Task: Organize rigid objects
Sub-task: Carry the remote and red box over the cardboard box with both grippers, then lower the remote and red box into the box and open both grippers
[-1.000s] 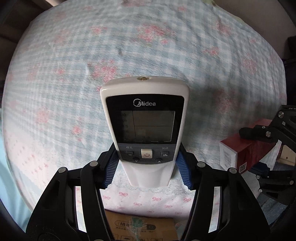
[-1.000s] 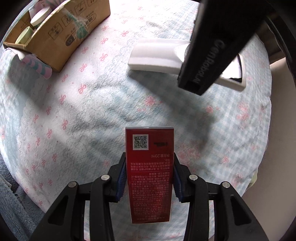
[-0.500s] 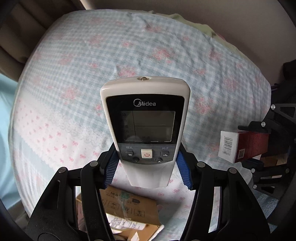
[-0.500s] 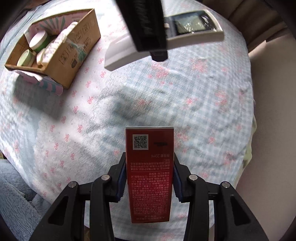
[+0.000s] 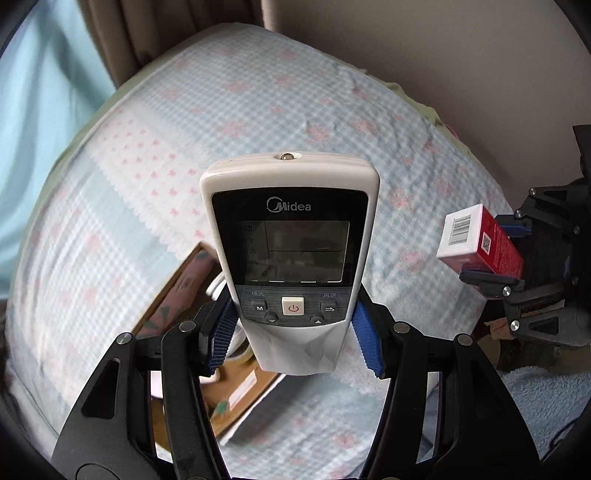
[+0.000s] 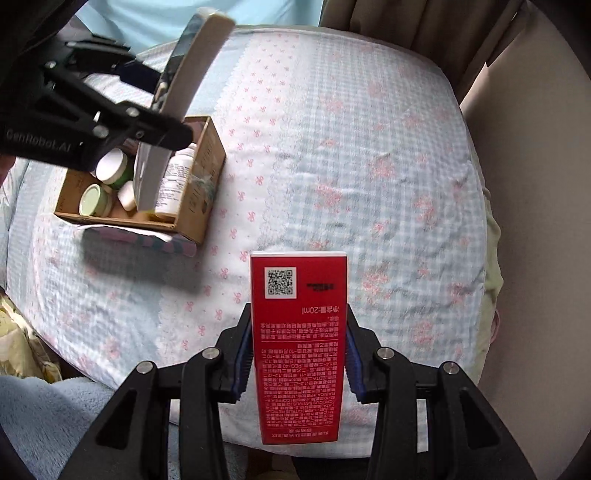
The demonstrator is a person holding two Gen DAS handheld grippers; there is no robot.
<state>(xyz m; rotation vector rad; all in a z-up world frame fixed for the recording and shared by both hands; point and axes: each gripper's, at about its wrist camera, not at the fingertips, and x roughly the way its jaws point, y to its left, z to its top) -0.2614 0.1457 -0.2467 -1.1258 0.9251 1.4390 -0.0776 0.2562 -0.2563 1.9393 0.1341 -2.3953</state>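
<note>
My left gripper (image 5: 295, 332) is shut on a white Midea remote control (image 5: 290, 236), held tilted above an open cardboard box (image 6: 201, 177). The right wrist view shows the remote (image 6: 177, 110) edge-on over the box, its lower end inside the opening; contact with the contents cannot be told. The box holds white-lidded jars (image 6: 110, 168) and a white bottle (image 6: 173, 184). My right gripper (image 6: 299, 354) is shut on a red carton (image 6: 298, 343) with a QR code, held above the bed right of the box. The carton also shows in the left wrist view (image 5: 476, 240).
A bed with a blue checked, pink-flowered sheet (image 6: 369, 147) lies under everything. Curtains (image 5: 166, 33) and a beige wall (image 5: 443, 55) stand behind it. A light-blue fleece blanket (image 6: 44, 424) lies at the near edge. The box's flap (image 6: 147, 236) hangs open toward me.
My left gripper has carried the remote from over the open bed to above the cardboard box and tipped it downward. My right gripper has risen slightly, still holding the carton.
</note>
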